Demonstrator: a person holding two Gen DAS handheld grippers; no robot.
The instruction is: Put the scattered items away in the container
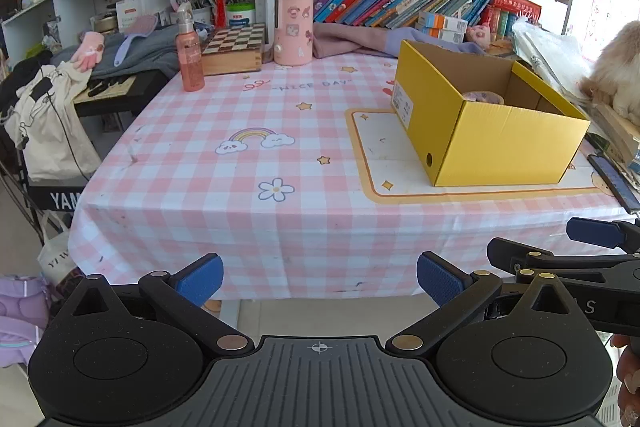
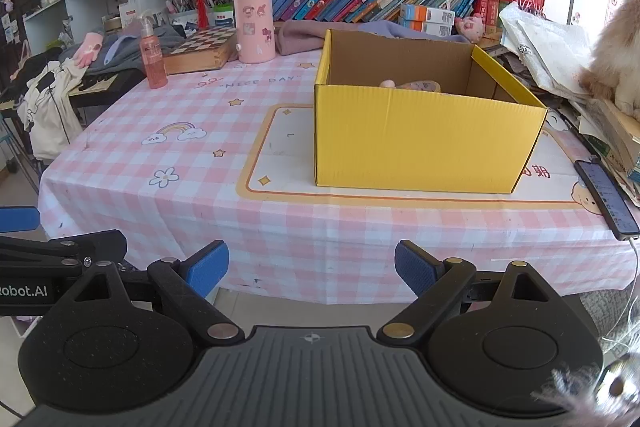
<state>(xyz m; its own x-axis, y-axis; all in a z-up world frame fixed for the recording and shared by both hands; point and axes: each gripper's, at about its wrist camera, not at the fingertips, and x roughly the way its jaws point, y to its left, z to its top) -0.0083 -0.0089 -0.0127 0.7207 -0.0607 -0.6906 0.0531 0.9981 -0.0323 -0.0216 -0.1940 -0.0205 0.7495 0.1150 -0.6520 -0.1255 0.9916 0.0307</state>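
Observation:
A yellow cardboard box stands open on a cream mat on the pink checked tablecloth. Inside it, pinkish items show just above the near wall; a roll-like one shows in the left wrist view. My left gripper is open and empty, held off the table's front edge. My right gripper is open and empty, also off the front edge, facing the box. A pink spray bottle and a pink cylinder stand at the table's far side.
A wooden chessboard box lies between bottle and cylinder. A phone lies at the table's right edge beside stacked papers and a fluffy animal. Bookshelves rise behind. Clothes and a keyboard sit left of the table.

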